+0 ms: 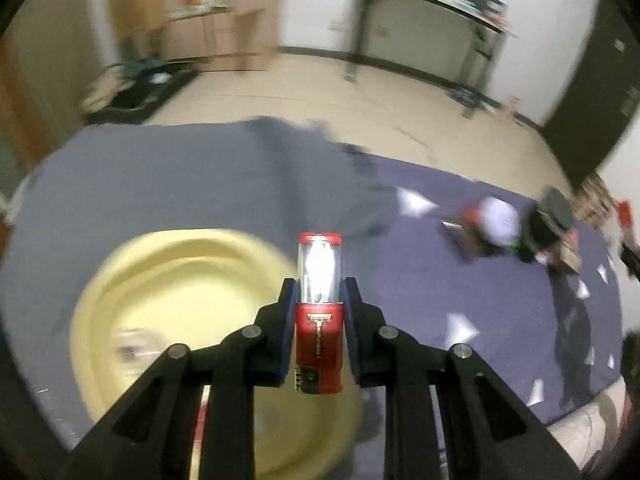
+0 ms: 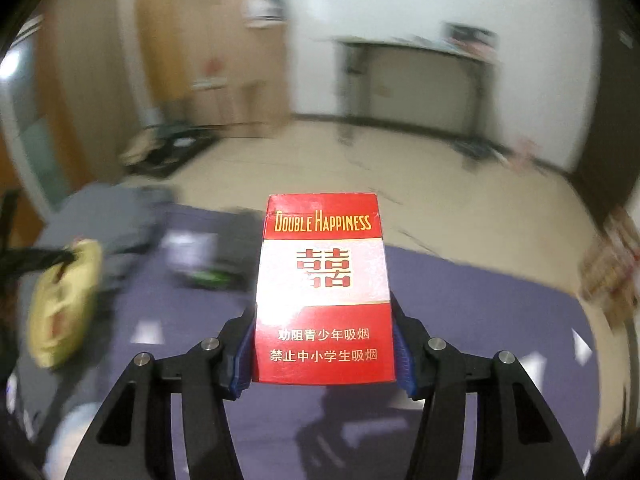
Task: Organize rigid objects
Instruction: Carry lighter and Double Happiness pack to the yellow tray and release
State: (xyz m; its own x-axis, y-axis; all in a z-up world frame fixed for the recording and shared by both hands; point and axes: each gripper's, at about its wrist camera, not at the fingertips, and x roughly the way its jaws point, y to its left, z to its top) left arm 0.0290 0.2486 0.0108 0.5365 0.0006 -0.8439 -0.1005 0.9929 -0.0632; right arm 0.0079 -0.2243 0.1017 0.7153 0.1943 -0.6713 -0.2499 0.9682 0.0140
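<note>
My left gripper (image 1: 319, 292) is shut on a red lighter (image 1: 319, 320) with a clear top, held upright above the grey-blue cloth. A pale yellow bowl (image 1: 188, 280) lies just below and to the left of it, blurred. In the right wrist view my right gripper (image 2: 323, 320) is shut on a red and white cigarette pack (image 2: 323, 288) marked "Double Happiness", its blue pads pressing both sides. The same yellow bowl (image 2: 64, 304) shows at the far left of that view. Both views are smeared by motion.
A grey-blue cloth (image 1: 460, 280) covers the surface, with white paper scraps (image 1: 460, 330) scattered on it. A blurred heap of small objects (image 1: 516, 228) lies at the right. Beyond are a beige floor, a dark-legged desk (image 1: 420, 20) and wooden cabinets (image 1: 208, 20).
</note>
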